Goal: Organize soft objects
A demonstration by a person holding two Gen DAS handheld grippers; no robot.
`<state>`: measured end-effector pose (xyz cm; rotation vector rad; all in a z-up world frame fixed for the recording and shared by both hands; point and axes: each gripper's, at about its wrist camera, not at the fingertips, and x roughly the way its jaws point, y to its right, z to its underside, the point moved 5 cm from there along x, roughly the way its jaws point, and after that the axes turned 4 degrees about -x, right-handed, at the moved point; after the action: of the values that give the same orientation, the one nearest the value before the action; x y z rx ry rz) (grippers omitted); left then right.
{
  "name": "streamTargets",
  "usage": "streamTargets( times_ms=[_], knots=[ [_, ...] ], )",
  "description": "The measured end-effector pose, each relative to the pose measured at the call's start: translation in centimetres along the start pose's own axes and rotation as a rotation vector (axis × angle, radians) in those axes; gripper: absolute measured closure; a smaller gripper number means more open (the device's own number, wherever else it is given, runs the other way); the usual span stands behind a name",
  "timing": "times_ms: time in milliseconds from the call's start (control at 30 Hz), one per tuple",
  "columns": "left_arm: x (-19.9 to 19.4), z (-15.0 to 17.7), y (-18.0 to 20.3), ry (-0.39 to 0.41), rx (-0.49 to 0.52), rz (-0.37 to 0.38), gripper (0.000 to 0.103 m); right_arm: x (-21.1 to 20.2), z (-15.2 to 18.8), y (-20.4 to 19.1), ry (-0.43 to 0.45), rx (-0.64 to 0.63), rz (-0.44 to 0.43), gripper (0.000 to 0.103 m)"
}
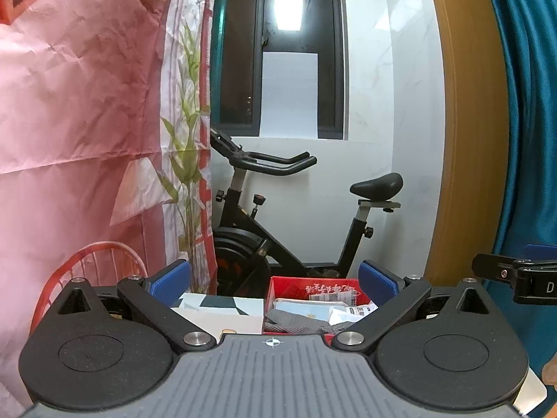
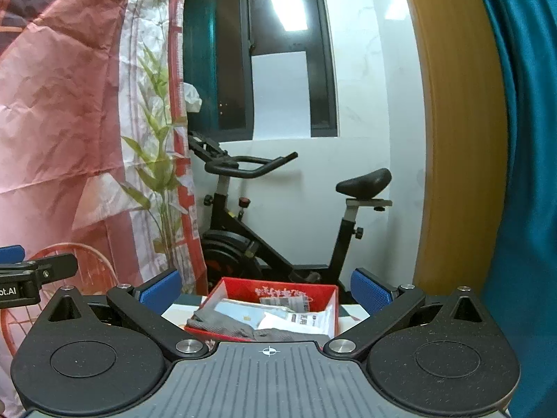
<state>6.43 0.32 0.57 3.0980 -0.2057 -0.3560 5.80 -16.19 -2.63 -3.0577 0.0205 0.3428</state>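
The red box (image 1: pixel 313 287) serves as the landmark: it sits low in both wrist views, on a pale surface with dark geometric shapes (image 1: pixel 222 308). Inside the box lie a grey knitted cloth (image 1: pixel 296 322), folded along the near wall, and several white and pale-blue paper packets (image 1: pixel 343 308) piled behind it toward the far wall.

The left gripper (image 1: pixel 274 280) hangs just in front of the box and slightly to its left, its 2 blue-padded fingers spread wide apart with nothing between them. The right gripper (image 2: pixel 266 291) hangs directly in front of the box, its 2 blue pads likewise spread wide and empty, so the box shows in the gap between them. Neither gripper touches the box or the cloth. Each gripper's tip shows at the edge of the other's view.

Behind the box stands a black exercise bike (image 1: pixel 278 230) against a white wall, below a dark window (image 1: pixel 278 52). Left of the box hangs a pink printed sheet with a bamboo pattern (image 1: pixel 87 104), and a red wire chair (image 1: pixel 94 268) stands before it. Right of the box are a wooden door frame (image 1: pixel 463 122) and a teal curtain (image 1: pixel 522 104).
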Motion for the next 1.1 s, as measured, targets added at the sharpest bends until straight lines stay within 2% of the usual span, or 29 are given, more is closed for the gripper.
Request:
streamTargets(
  times_ms=[1100],
  knots=[
    [1.4, 0.7, -0.1, -0.04, 0.002, 0.005, 0.0, 0.9, 1.7, 1.2, -0.062, 0.017, 0.047, 0.0]
  ],
)
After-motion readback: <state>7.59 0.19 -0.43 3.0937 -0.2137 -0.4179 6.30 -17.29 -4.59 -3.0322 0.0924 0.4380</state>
